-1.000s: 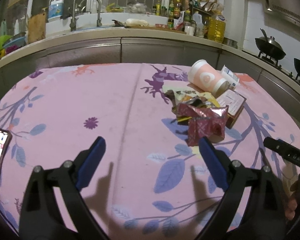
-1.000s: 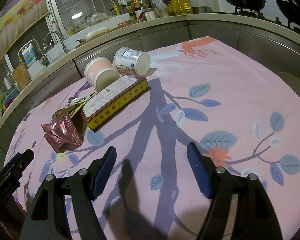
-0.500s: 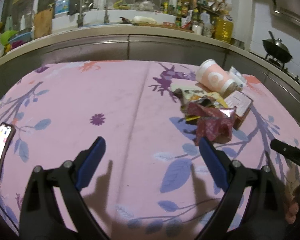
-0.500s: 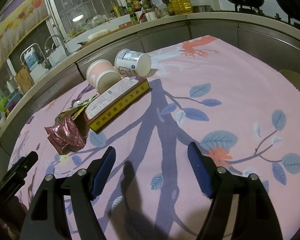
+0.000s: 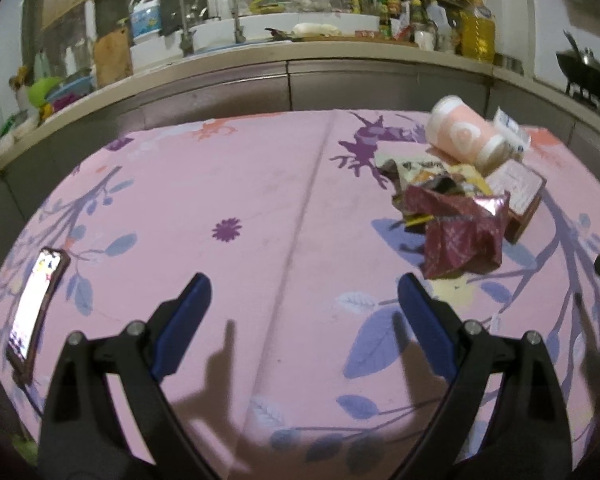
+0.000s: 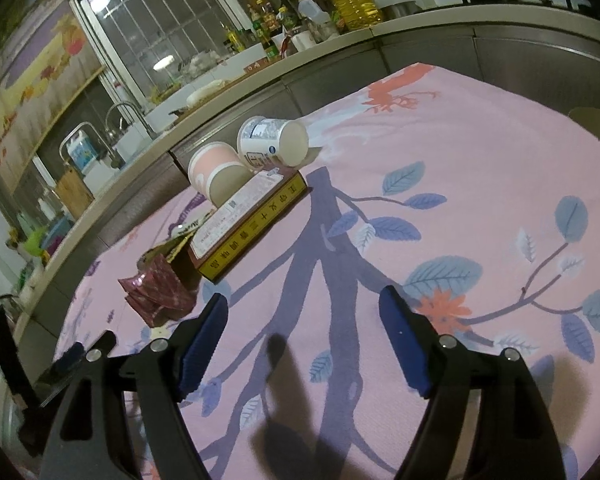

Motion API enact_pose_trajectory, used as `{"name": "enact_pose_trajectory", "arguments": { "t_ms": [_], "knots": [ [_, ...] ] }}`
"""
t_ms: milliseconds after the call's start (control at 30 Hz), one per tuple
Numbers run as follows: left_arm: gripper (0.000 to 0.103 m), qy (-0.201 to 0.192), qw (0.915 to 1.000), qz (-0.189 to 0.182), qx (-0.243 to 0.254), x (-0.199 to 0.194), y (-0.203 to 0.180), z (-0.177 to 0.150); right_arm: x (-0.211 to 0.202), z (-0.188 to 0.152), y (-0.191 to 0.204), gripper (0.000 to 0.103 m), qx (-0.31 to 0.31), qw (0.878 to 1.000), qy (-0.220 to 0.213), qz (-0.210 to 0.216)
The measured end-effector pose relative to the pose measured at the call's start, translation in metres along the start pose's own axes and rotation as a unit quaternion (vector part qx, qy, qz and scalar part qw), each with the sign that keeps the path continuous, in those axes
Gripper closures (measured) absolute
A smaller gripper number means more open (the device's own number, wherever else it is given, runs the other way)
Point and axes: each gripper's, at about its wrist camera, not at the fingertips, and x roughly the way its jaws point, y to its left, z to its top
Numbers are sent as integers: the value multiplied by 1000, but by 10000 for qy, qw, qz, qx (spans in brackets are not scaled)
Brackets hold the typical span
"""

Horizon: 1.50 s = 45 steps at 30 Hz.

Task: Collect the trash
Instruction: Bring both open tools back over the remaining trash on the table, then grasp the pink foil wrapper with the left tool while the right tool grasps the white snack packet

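Trash heaped on far right of bench (image 5: pixel 260 184): crumpled red wrapper (image 5: pixel 460 236) nearest, flat box (image 6: pixel 248 224), pink cup (image 6: pixel 216 170) and white cup (image 6: pixel 272 142) tipped beyond. Left gripper (image 5: pixel 304 300) spread wide, empty. Right gripper (image 6: pixel 304 312) opening, nothing between.

A crumpled maroon foil wrapper (image 5: pixel 462 236), a flat brown box (image 6: pixel 248 226), a tipped pink paper cup (image 5: pixel 462 136) and a white cup (image 6: pixel 274 146) lie clustered on the pink floral tablecloth (image 5: pixel 260 208).
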Motion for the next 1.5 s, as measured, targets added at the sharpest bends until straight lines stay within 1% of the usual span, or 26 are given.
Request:
{"name": "enact_pose_trajectory", "arguments": {
  "t_ms": [67,133,267,333,367,567,700,833,867,900,967,1000,1033,1067,1100,1200,1267,1333,1367,1467,1500],
  "knots": [
    [13,180,9998,17,106,6,-3,0,0,0,-1,22,28,9999,1,128],
    [13,294,9995,33,61,10,-1,1,0,1,-1,17,24,9996,18,266],
    [13,217,9994,-208,-172,8,9,2,-2,1,0,16,39,9993,26,377],
    [13,153,9991,-338,-216,6,12,2,-2,1,0,16,67,9992,23,403],
    [13,140,9991,-341,-200,5,12,3,-3,1,0,16,81,9991,19,415],
    [12,202,9975,-571,363,5,-6,17,-3,1,0,15,79,9991,32,427],
    [13,272,9922,-1178,291,7,-21,37,-1,-1,7,15,-99,9991,136,399],
    [13,519,9816,-1824,206,18,-44,54,0,-3,11,15,-196,9990,176,363],
    [18,569,9800,-1894,209,22,-48,55,0,-3,11,15,-192,9990,174,365],
    [28,664,9789,-1918,220,27,-54,56,0,-3,12,15,-193,9990,173,365],
    [62,980,9765,-1901,275,39,-61,54,0,-3,12,15,-202,9990,174,358],
    [65,1096,9746,-1942,199,42,-61,51,-1,-3,12,15,-211,9990,174,353],
    [78,1104,9746,-1944,113,42,-57,49,-1,-3,12,15,-209,9990,175,355],
    [88,1121,9736,-1988,41,41,-51,47,-1,-3,12,15,-203,9990,176,359],
    [91,1152,9725,-2024,-12,40,-45,45,0,-3,12,15,-201,9990,180,357],
    [93,1240,9705,-2047,-279,38,-18,35,0,-3,15,15,-259,9989,224,319],
    [93,1211,9722,-1965,-395,35,0,28,2,-4,20,16,-350,9984,302,324],
    [94,1186,9739,-1878,-460,32,14,24,6,-3,28,16,-440,9973,383,440],
    [94,1176,9747,-1834,-491,31,21,22,10,0,34,17,-443,9965,431,568],
    [94,1091,9781,-1664,-610,27,44,18,22,15,65,25,-628,9919,545,965],
    [94,1069,9786,-1629,-655,26,50,17,26,21,76,32,-745,9903,560,1030]
  ]
}}
